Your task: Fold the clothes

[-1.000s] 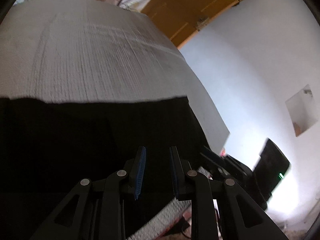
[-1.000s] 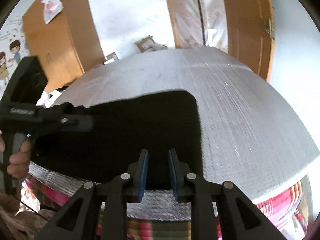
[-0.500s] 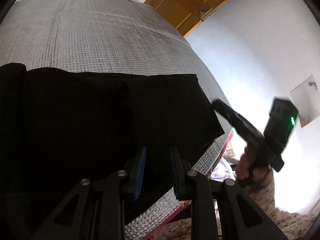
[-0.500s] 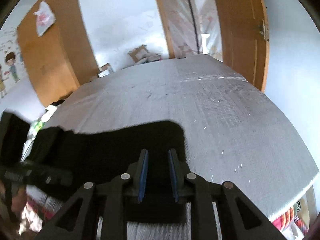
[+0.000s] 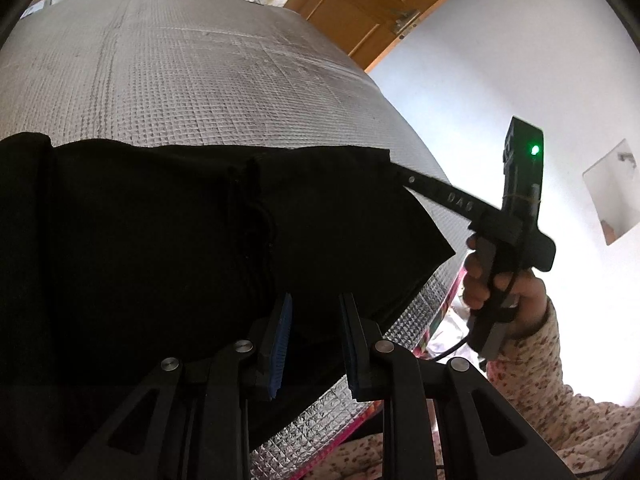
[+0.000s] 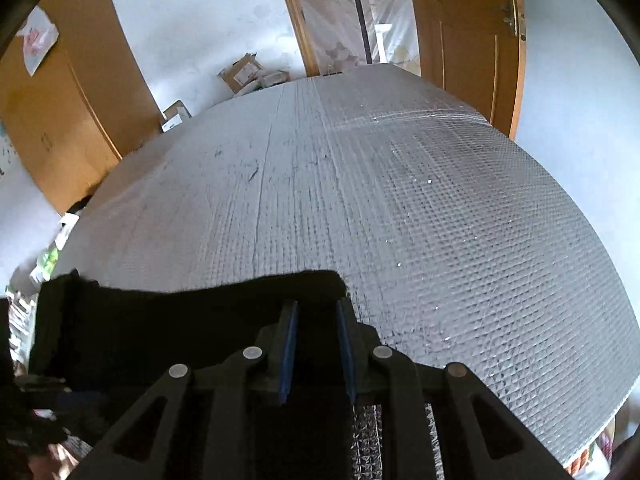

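The black fabric garment (image 5: 160, 240) lies flat on the silver quilted bench (image 6: 400, 200), long axis across both jaws. The right gripper (image 6: 316, 344) reaches its far corner; the left gripper (image 5: 314, 340) hovers at the near edge. Both jaws are parted and empty.

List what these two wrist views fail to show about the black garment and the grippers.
- Black garment: its kind; left wrist view cuts it off at the left edge, folds lost in darkness.
- Right gripper tips: left wrist view, dark against the cloth's corner; contact unclear.
- Left gripper: gap shows only black cloth; any grip unreadable.
- Garment's near edge: right wrist view, behind the gripper's fingers.
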A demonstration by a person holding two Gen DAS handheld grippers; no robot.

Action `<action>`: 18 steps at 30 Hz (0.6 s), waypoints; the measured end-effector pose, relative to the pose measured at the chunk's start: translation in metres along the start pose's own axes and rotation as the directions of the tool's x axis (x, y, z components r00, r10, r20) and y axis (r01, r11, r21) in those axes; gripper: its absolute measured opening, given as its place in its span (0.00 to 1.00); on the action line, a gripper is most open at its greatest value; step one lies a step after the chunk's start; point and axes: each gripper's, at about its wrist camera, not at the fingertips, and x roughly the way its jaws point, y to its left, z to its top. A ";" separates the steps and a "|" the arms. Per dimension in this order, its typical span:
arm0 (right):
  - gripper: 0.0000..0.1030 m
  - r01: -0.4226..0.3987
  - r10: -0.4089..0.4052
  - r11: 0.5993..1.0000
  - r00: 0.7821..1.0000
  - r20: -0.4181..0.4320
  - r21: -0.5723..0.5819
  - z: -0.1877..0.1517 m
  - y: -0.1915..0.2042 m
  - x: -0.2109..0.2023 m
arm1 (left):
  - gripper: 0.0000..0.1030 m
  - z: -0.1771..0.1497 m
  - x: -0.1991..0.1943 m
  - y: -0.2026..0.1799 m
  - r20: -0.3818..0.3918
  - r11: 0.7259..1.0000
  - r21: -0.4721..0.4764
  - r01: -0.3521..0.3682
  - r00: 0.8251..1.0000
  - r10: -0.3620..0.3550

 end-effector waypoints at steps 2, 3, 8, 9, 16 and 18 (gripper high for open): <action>0.20 -0.003 0.002 1.000 1.000 0.017 0.007 0.004 -0.002 -0.002 | 0.23 0.000 0.000 -0.001 0.001 1.000 0.005 -0.007 1.000 0.007; 0.20 -0.010 0.010 1.000 1.000 0.010 0.009 0.005 -0.003 0.000 | 0.23 -0.001 0.000 -0.001 0.001 1.000 0.006 -0.009 1.000 0.009; 0.20 -0.001 0.001 1.000 1.000 -0.014 0.000 0.007 -0.003 0.011 | 0.23 -0.001 0.000 -0.001 0.005 1.000 0.003 -0.008 1.000 0.008; 0.20 0.004 -0.004 1.000 1.000 -0.015 -0.005 0.007 -0.002 0.011 | 0.23 -0.001 0.000 -0.001 0.006 1.000 0.002 -0.008 1.000 0.008; 0.20 0.001 0.000 0.999 1.000 0.029 -0.032 0.007 0.009 -0.007 | 0.23 0.001 -0.017 -0.003 0.056 1.000 0.012 0.000 0.998 -0.001; 0.20 -0.021 0.024 0.999 0.998 0.052 -0.049 0.003 0.016 -0.013 | 0.23 0.001 -0.027 -0.004 0.083 1.000 0.014 0.001 0.997 -0.002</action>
